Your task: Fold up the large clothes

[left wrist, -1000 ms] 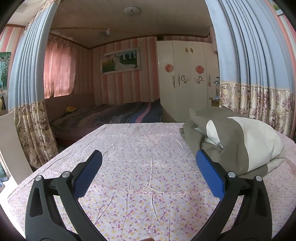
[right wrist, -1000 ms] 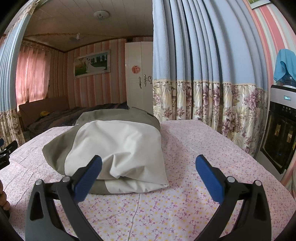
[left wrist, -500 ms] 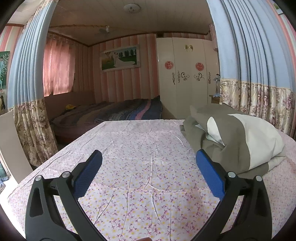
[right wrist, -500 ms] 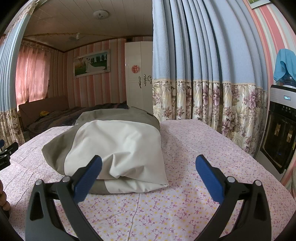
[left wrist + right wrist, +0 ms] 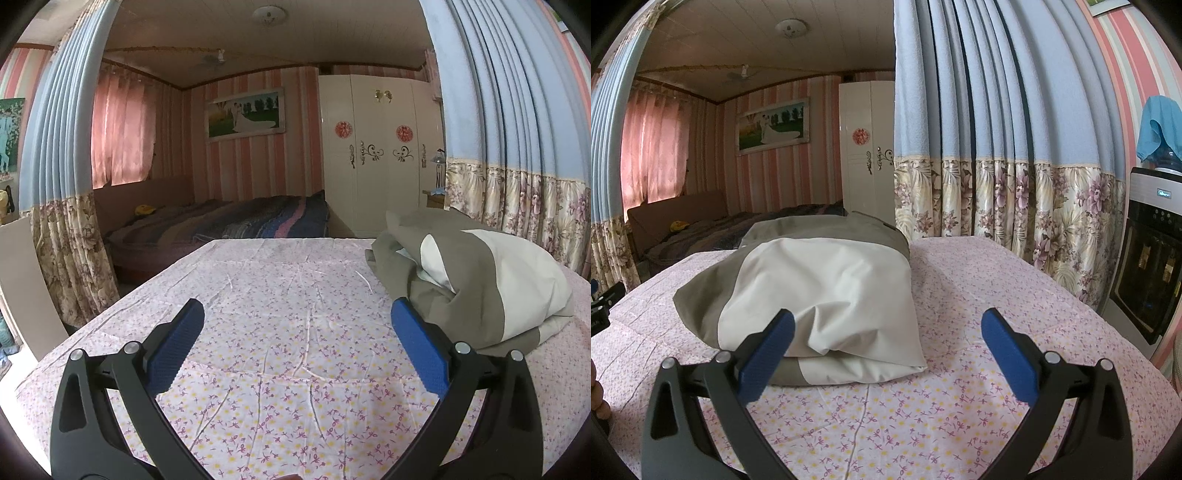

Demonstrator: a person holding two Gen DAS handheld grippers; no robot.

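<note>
Barely anything has shifted on the right side over the last sec, while my left view has tipped up a touch, so more of the far room shows and the garment sits a bit lower in frame. Left gripper point(image 5: 297, 334): jaws spread wide, nothing between the blue pads, hovering over bare cloth to the left of the garment. Right gripper point(image 5: 887, 334): same, jaws wide apart and empty, its left pad overlapping the near edge of the garment in view, tho I can't tell if it's touching or just above. The garment point(image 5: 820, 291), a large olive-and-cream jacket-type piece, lies in a thick squared bundle on the table point(image 5: 280, 369), which wears a pink flowered cover. From the left cam the bundle point(image 5: 480, 284) is off to the right with its loose olive folds facing me. My read: it looks already folded over itself at least once, prob w/ both tools backed off and open so the fabric can settle, or so I can pick the next edge. Next grab likely wants the right tool on the cream near edge and the left on the olive side; stuff looks slick and puffy, so layers may slide apart when lifted. Beyond the garment hang blue curtains point(image 5: 979, 110) w/ floral hems, and past them a wardrobe point(image 5: 373, 155) and bed point(image 5: 229, 221).
</note>
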